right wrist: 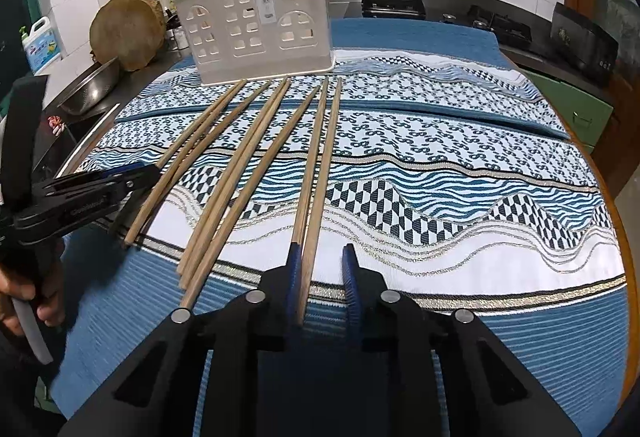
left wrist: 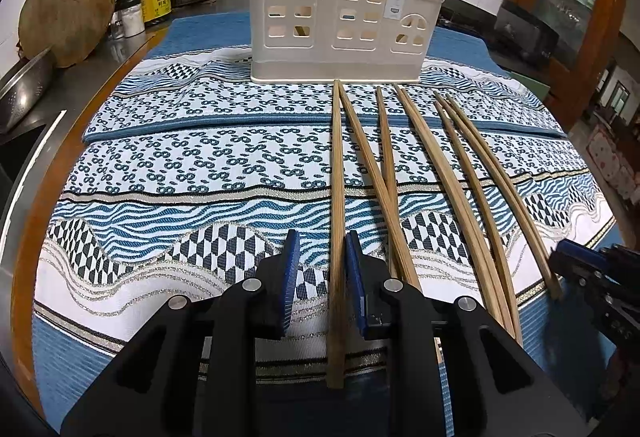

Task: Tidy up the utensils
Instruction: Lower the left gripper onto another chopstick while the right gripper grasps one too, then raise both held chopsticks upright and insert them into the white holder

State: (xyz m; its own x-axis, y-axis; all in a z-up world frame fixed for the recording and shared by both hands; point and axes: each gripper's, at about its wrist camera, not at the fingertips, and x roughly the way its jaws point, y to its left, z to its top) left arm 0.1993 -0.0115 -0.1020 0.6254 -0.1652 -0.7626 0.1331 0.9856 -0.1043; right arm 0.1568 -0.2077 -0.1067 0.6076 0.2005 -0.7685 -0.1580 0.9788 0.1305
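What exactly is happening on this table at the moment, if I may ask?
A person is sorting chopsticks with two hand-held tongs. The left tongs and the right tongs are both open, each straddling the near end of a chopstick on the patterned cloth. Nothing is gripped yet. The cream holder behind already has a few sticks in it.

Matt wooden chopsticks (left wrist: 337, 197), woven cloth (left wrist: 200, 157)

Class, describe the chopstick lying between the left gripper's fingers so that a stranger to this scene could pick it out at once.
Start at the cream utensil holder on the blue patterned cloth. Several wooden chopsticks fan out from its base. The one meant is the leftmost, running straight back between the open left gripper's blue fingers.
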